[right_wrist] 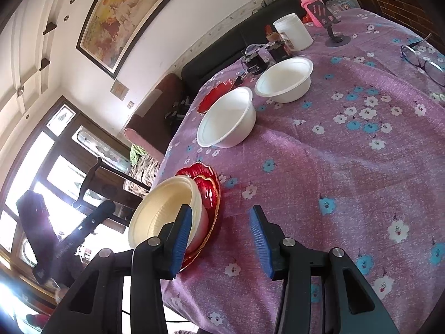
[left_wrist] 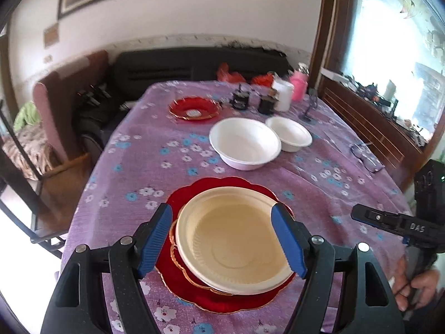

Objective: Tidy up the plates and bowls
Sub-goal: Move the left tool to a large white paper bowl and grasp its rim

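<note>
A cream plate (left_wrist: 230,242) lies on a stack of red scalloped plates (left_wrist: 222,303) at the near end of the table. My left gripper (left_wrist: 222,211) hovers over it, open, blue pads either side of the plate and clear of its rim. My right gripper (right_wrist: 221,211) is open with only tablecloth between its pads. The cream plate (right_wrist: 164,208) lies just to its left, beside the left pad. In the left wrist view the right gripper (left_wrist: 389,222) shows to the right of the stack, apart from it. Farther off stand a large white bowl (left_wrist: 244,142), a smaller white bowl (left_wrist: 289,132) and another red plate (left_wrist: 194,107).
Purple flowered tablecloth (left_wrist: 155,153) covers the table. At the far end stand a white jar (left_wrist: 283,94), a pink bottle (left_wrist: 299,83) and two dark jars (left_wrist: 240,98). Eyeglasses (left_wrist: 367,158) lie near the right edge. A chair (left_wrist: 64,111) is left, a wooden cabinet (left_wrist: 361,122) right.
</note>
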Demonstrator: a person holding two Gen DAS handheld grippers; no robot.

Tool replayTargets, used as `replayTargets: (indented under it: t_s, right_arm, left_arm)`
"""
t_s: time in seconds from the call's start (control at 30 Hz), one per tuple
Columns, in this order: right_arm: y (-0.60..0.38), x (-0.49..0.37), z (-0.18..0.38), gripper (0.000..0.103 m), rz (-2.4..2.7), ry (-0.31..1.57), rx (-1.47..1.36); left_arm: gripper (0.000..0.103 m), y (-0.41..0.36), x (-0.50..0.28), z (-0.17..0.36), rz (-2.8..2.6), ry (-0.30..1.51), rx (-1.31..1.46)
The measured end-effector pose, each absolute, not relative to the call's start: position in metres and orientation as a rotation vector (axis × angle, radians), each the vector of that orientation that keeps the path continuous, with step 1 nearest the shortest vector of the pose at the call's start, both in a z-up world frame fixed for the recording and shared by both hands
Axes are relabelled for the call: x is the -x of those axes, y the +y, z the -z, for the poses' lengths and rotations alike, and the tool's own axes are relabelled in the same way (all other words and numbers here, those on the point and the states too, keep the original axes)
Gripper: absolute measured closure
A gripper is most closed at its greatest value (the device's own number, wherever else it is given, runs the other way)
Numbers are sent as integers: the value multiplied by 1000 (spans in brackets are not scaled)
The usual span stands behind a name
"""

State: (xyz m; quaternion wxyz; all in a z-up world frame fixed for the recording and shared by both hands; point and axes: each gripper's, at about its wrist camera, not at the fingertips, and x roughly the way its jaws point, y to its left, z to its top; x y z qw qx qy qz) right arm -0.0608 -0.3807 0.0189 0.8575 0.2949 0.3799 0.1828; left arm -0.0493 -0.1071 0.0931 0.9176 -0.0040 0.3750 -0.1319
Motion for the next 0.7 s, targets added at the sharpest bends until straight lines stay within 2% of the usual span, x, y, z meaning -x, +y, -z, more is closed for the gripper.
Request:
replayTargets:
  t_s: [0.37, 0.7]
  right_arm:
    - [-395, 33, -36, 50, -333, 798, -569]
    - [-392, -34, -32, 50, -292, 846, -520]
  left_arm:
    - [30, -113, -37, -112, 298, 921, -2]
    - [30, -116, -137, -74, 338, 1159, 93]
